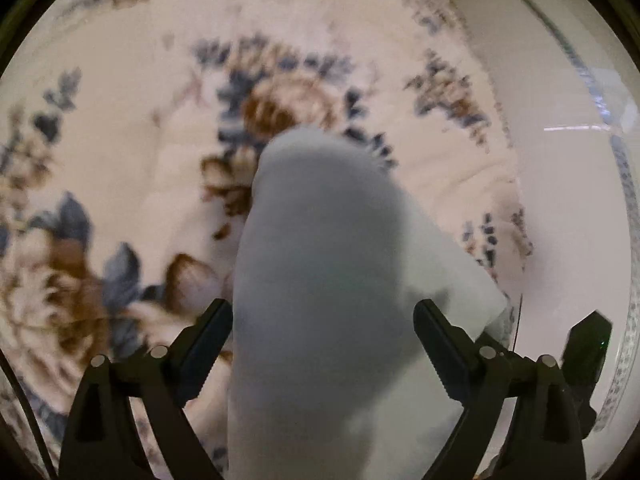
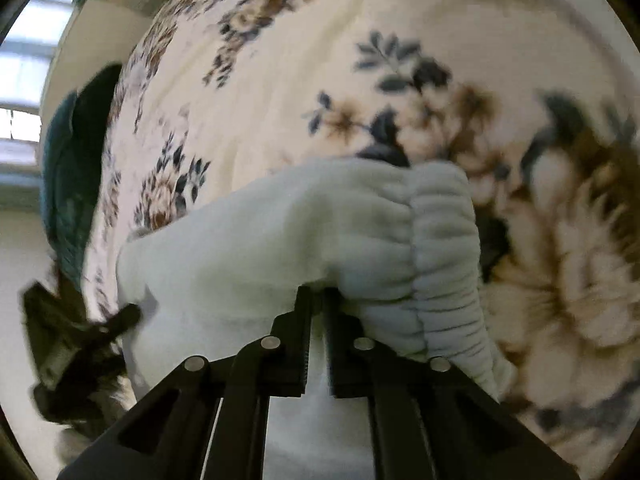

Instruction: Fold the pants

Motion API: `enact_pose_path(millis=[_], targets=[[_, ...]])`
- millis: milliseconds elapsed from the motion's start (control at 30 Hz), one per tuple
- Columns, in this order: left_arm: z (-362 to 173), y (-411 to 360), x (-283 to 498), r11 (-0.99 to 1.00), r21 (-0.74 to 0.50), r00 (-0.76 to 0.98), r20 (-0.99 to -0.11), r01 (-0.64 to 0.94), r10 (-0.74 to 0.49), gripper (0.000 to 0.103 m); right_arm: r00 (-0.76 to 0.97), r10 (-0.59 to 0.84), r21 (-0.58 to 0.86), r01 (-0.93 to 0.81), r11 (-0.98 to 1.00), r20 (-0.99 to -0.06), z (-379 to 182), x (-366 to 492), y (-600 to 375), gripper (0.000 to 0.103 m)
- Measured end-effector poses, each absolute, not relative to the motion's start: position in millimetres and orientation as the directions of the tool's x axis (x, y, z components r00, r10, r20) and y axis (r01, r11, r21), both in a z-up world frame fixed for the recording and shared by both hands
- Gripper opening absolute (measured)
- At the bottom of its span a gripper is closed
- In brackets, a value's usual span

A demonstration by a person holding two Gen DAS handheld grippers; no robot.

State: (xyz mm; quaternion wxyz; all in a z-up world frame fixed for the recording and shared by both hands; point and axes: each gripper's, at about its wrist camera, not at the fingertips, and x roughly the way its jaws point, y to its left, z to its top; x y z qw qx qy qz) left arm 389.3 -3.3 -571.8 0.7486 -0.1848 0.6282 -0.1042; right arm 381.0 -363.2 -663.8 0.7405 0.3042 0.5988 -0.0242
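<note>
Right gripper (image 2: 318,300): jaws drawn together and clamped on a fold of the pale blue-grey pants (image 2: 280,236), just beside the gathered elastic waistband (image 2: 444,264). The fabric bunches over and in front of the jaw tips.

Left gripper (image 1: 323,320): jaws stand wide apart. A leg of the pants (image 1: 320,260) passes between them, close to the lens and blurred; the pads do not press on it, and the left pad shows a gap to the cloth.

Surface: the pants lie over a bed covered by a cream floral blanket (image 1: 140,128) with blue and brown flowers. In the left wrist view a white wall (image 1: 560,180) borders the bed on the right. In the right wrist view a dark teal cloth (image 2: 68,184) lies at the bed's left edge, with a window (image 2: 24,92) beyond.

Orientation: in the left wrist view the leg's long axis runs straight away from the camera, its rounded end farthest. In the right wrist view the waistband runs top to bottom at the garment's right.
</note>
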Motion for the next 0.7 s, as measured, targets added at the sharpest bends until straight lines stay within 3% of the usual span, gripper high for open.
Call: enact_pose_path(millis=[100, 133, 233, 367, 467, 700], targets=[[-533, -16, 356, 0.929, -0.369, 0.229, -0.903, 0.020, -0.364, 0.092, 0.296, 0.182, 0.272, 0.300, 0.914, -0.938, -621, 362, -341, 0.042], [-532, -21, 349, 0.934, -0.356, 0.218, -0.909, 0.041, -0.356, 0.092, 0.289, 0.148, 0.225, 0.255, 0.940, -0.946, -613, 356, -328, 0.046], [-547, -34, 319, 0.950, -0.298, 0.147, -0.940, 0.088, -0.308, 0.092, 0.226, 0.098, 0.136, 0.160, 0.978, -0.969, -613, 341, -303, 0.046], [-597, -17, 293, 0.960, -0.281, 0.033, -0.959, -0.001, -0.281, 0.094, 0.167, 0.021, 0.035, 0.082, 0.996, -0.986, -635, 317, -285, 0.046], [-615, -2, 285, 0.947, -0.317, 0.033, -0.948, -0.060, -0.315, 0.099, 0.166, 0.019, 0.032, 0.075, 0.997, -0.986, -643, 306, -284, 0.048], [-622, -3, 288, 0.942, -0.335, 0.058, -0.941, -0.034, -0.333, 0.103, 0.194, -0.034, -0.030, 0.025, 0.999, -0.980, -659, 298, -275, 0.051]])
